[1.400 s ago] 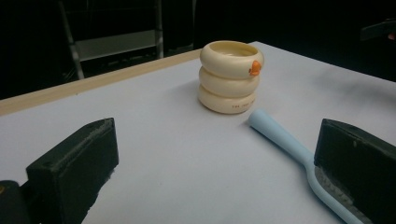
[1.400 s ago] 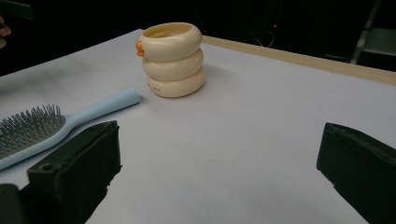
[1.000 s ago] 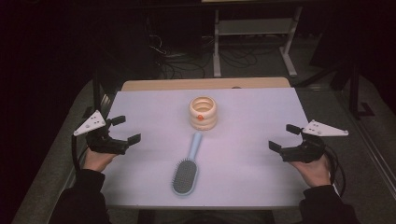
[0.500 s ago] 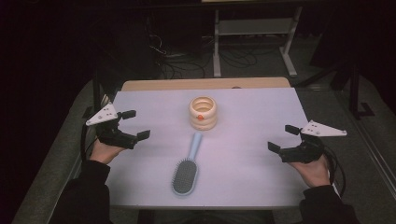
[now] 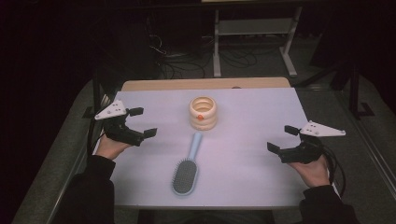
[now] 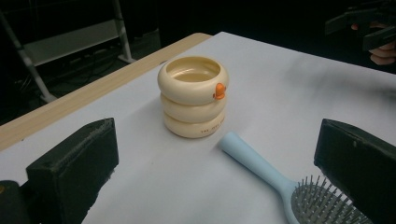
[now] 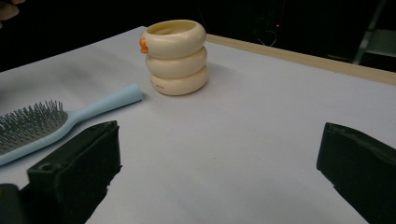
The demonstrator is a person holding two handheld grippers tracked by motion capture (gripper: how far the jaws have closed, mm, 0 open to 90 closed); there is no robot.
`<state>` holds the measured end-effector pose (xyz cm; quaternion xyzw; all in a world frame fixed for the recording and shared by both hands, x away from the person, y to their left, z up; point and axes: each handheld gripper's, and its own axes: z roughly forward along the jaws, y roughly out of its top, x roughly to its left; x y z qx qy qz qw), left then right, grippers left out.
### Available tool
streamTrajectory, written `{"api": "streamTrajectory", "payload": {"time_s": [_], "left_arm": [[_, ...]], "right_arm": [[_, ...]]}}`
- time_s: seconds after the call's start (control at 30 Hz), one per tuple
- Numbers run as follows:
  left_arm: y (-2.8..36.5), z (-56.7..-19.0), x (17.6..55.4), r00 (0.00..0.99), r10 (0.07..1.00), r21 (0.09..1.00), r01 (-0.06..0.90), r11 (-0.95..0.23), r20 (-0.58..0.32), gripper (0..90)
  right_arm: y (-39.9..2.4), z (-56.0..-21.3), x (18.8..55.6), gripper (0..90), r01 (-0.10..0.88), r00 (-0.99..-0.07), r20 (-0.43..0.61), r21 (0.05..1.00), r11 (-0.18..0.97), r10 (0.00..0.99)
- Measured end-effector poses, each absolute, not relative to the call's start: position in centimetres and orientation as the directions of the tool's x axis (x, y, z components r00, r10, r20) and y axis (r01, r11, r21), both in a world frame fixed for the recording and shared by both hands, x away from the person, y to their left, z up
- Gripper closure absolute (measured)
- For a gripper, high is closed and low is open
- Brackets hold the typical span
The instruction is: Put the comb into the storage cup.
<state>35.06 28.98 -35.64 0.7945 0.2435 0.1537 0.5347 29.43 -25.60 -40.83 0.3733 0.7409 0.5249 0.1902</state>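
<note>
Left gripper [image 5: 140, 122] jaws wide apart, holding nothing, above table's left edge. Right gripper [image 5: 284, 138] likewise. Light-blue plastic hairbrush [image 5: 187, 168] flat at mid-table, bristles up, handle tip near cream ribbed three-ring cup [image 5: 203, 113].

A pale lilac sheet [image 5: 261, 116] covers the table and leaves a strip of light wooden edge [image 5: 205, 84] bare at the far side, and behind the table, on the dark floor, a grey metal shelf frame [image 5: 254, 28] stands near some loose black cables [image 5: 182, 65].
</note>
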Motion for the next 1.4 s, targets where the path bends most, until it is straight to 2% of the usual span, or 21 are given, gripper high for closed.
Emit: {"api": "streamTrajectory", "payload": {"time_s": [1.4], "left_arm": [[22.4, -36.0, 36.0, 0.912, 0.41, 0.869, 0.192, -0.455, 0.013, 0.0]], "right_arm": [[-25.2, -40.9, 29.4, 0.0, 0.354, -0.666, 0.105, 0.916, 0.189, 0.739]]}}
